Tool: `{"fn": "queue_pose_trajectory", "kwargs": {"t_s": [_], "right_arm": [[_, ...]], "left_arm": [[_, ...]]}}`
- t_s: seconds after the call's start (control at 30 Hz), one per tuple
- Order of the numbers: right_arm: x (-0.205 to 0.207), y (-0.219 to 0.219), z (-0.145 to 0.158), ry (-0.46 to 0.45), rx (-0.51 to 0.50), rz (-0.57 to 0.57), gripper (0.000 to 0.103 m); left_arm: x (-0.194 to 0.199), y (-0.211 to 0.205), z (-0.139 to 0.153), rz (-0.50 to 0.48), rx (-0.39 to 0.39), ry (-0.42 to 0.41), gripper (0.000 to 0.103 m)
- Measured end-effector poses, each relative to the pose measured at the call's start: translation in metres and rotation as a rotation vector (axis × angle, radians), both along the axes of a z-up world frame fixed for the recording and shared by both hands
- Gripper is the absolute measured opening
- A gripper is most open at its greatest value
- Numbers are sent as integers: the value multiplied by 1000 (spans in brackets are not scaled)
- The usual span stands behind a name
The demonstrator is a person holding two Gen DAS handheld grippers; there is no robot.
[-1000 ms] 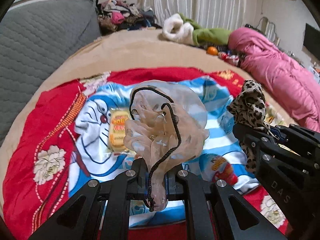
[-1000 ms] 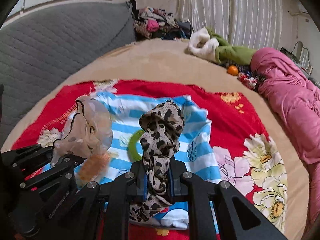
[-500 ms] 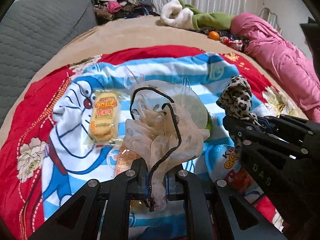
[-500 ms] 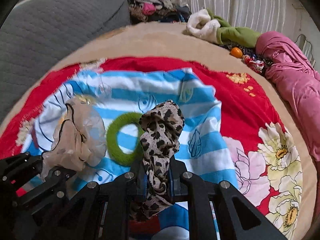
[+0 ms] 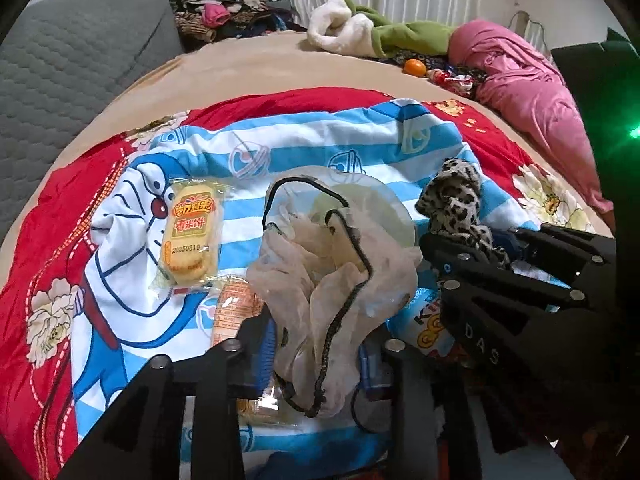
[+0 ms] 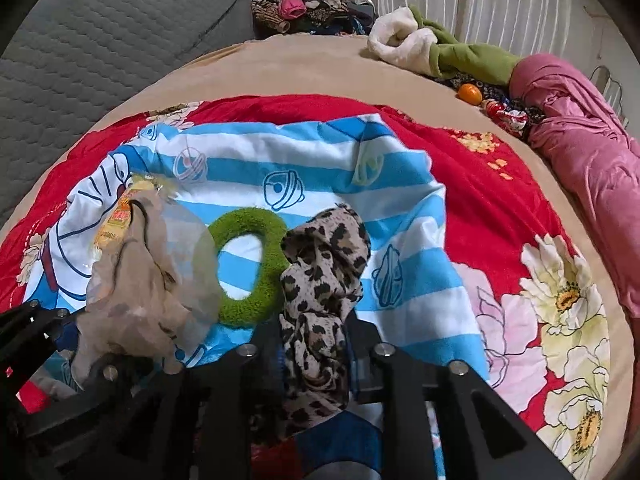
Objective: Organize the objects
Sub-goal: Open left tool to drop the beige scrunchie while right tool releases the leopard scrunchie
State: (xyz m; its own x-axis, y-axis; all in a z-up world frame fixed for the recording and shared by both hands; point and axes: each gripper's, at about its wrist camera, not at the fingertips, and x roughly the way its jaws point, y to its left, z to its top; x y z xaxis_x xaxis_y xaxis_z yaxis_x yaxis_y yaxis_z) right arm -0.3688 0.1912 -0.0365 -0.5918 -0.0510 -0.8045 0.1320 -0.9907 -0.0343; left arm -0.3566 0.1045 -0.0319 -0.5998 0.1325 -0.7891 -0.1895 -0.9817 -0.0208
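My left gripper [image 5: 316, 344] is shut on a sheer beige scrunchie with a black cord [image 5: 336, 272], held above the blue striped Doraemon cloth [image 5: 280, 148]. My right gripper [image 6: 316, 344] is shut on a leopard-print scrunchie [image 6: 324, 280]; it also shows in the left wrist view [image 5: 456, 204]. The beige scrunchie shows at the left of the right wrist view [image 6: 144, 276]. A green fuzzy scrunchie [image 6: 248, 264] lies on the cloth between the two held ones. A yellow rice-cracker packet [image 5: 192, 232] lies on the cloth to the left; another snack packet [image 5: 236, 308] lies under the left gripper.
A red floral blanket [image 6: 520, 280] lies under the cloth on a tan bed. A pink quilt [image 6: 580, 152], a green and white garment [image 6: 440, 48], an orange [image 6: 470, 93] and a clothes pile [image 6: 304, 4] are at the back. A grey headboard [image 6: 100, 40] is on the left.
Both grippers have moved forward and lower over the striped cloth, still holding their scrunchies. The green scrunchie and cracker packet now appear closer.
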Motion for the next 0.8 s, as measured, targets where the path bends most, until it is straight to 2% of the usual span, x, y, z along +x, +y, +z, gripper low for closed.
{"fn": "queue_pose_trajectory", "kwargs": {"t_s": [0.07,0.13,0.2,0.3,0.43,0.5,0.8], "right_arm": [[2,0,2,4,15,-4,31],[4,0,3,7,30,-4,37],[5,2,5,10,35,-10,48],[7,5,5,3,20,-17,58],[12,5,7,5,22,-16,68],[15,5,10,9,21,-17,76],[36,11,23,22,14,-26,90]], "left_arm": [[2,-1,1,9,-13,5,43],[3,-5,2,27,-25,7,55],[5,-11,2,45,-17,0,63],[8,-19,2,69,-11,-7,74],[9,-26,-1,77,-5,-34,76],[13,-28,0,80,-10,-37,78],[34,-35,10,74,1,-42,82]]}}
